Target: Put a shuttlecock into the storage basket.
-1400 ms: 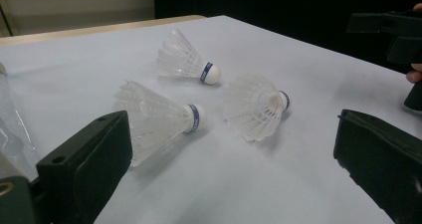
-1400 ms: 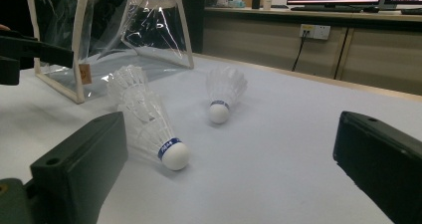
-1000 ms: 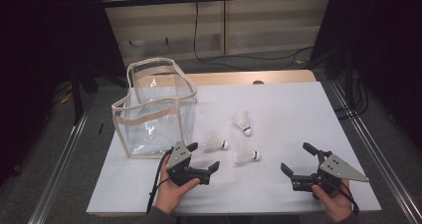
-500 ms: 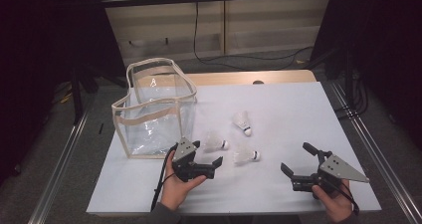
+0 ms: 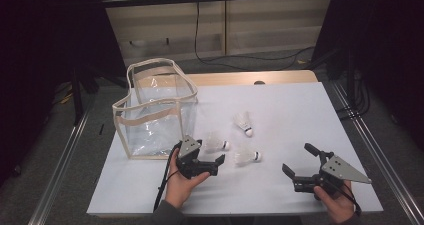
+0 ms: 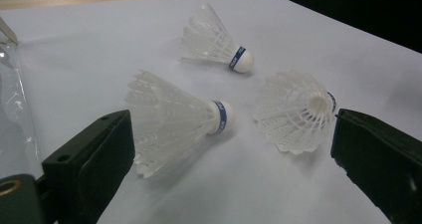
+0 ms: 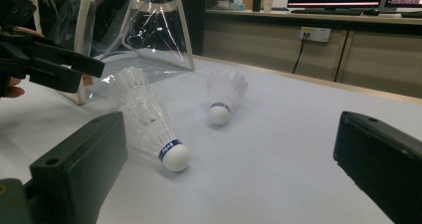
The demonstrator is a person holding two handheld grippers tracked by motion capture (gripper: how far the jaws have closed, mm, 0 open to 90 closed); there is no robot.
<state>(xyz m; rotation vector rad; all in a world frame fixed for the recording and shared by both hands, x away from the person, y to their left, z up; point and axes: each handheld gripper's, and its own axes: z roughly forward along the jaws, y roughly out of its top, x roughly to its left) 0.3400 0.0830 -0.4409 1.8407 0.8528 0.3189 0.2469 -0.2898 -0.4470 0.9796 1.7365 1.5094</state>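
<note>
At the left of the high view stands a clear bag (image 5: 152, 110) with a cream rim, its top open, on the white table (image 5: 280, 115). Just right of it, low in the frame, your left gripper (image 5: 206, 161) has its jaws spread wide with nothing between them, aimed at the nearest shuttlecock (image 5: 216, 144), which lies on its side. My guess is you are about to pick it up and drop it in the bag, so bring the jaws around its feathers and squeeze softly. Two more shuttlecocks (image 5: 247, 156) (image 5: 243, 121) lie near the middle. Each has a blue band with white letters too small to read. At the lower right, your right gripper (image 5: 299, 161) waits wide open and empty.
</note>
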